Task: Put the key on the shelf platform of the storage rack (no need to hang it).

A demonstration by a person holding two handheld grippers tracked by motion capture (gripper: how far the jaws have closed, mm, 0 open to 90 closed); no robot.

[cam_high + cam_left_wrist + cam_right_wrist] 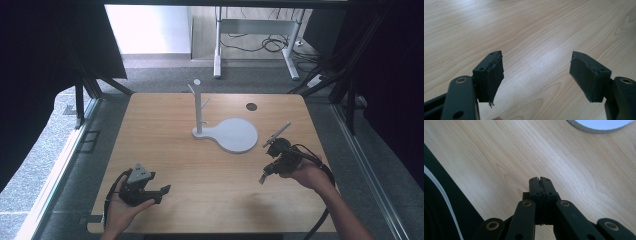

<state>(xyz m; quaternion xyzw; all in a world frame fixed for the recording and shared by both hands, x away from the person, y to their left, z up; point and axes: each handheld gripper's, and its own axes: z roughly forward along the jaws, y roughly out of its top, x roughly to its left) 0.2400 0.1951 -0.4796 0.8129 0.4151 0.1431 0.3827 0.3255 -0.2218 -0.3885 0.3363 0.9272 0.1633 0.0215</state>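
Wood is what both grippers hang over: a pale wooden table with plain boards and nothing lying near the hands. In the middle of it stands a white stand, a thin upright post with little pegs sticking out, fixed on a flat white base that has a round part. I think it stands in the middle so that either hand can reach it. It is the thing nearest to the grippers, and it is well apart from both.

The left gripper sits low at the near left of the table, held in the person's left hand. Its two black jaws are spread wide, and in the left gripper view there is just bare wood between the pads. It holds nothing and touches nothing. It looks ready to take something.

The right gripper is at the right side, near the round base but not touching it. In the right gripper view its jaws are pressed tight together with nothing between them, and the rim of the base peeks in at the top. A thin grey rod sticks up from its back end; I cannot tell what it is for.
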